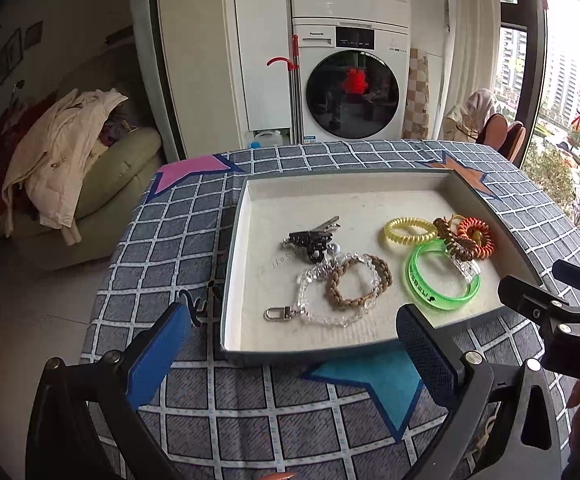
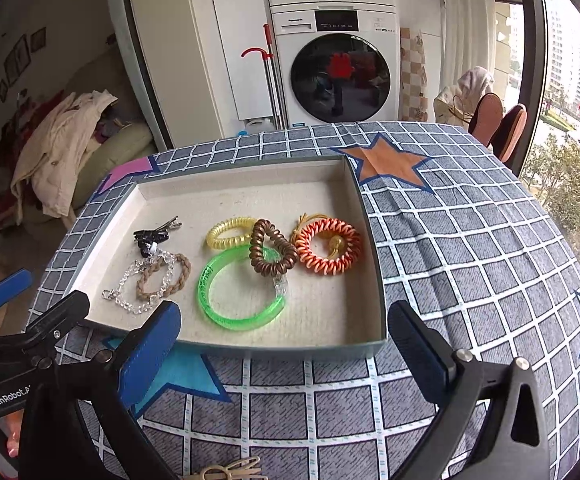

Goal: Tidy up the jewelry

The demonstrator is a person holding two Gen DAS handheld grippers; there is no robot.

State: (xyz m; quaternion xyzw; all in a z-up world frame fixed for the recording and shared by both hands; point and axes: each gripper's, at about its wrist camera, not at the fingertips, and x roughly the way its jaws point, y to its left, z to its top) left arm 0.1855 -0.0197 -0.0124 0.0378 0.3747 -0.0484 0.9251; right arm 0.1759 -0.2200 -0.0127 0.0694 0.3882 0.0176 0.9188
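Both tools sit closest, hanging over the near edge of the desk [image 2: 470, 240]. On the left tool [image 1: 290, 354] the two blue pads stand far apart with nothing between them, so it is let go. On the right tool [image 2: 283, 354] the pads are spread just as wide, and nothing is gripped there either. Just below the right tool, at the very bottom of its view, lies a tan hair clip [image 2: 225, 472] on the checked cloth [image 2: 330, 408]. A blue star [image 1: 374, 380] is printed on the cloth near the tray. Past that comes the flat tray [image 2: 376, 280] with low walls, and all the jewelry lies inside it. Nearest in the tray are a green bangle [image 2: 233, 304], a clear bead chain [image 1: 330, 312] and a brown braided band [image 1: 354, 284] resting on the chain. Behind them are a brown coil tie [image 2: 271, 254] lying on the bangle, a yellow coil tie [image 2: 227, 234], an orange coil tie [image 2: 328, 246] and a black claw clip [image 1: 310, 242]. Far back stands a white washing machine [image 2: 338, 68], and off to the left a sofa [image 1: 121, 176] holds a pile of clothes.
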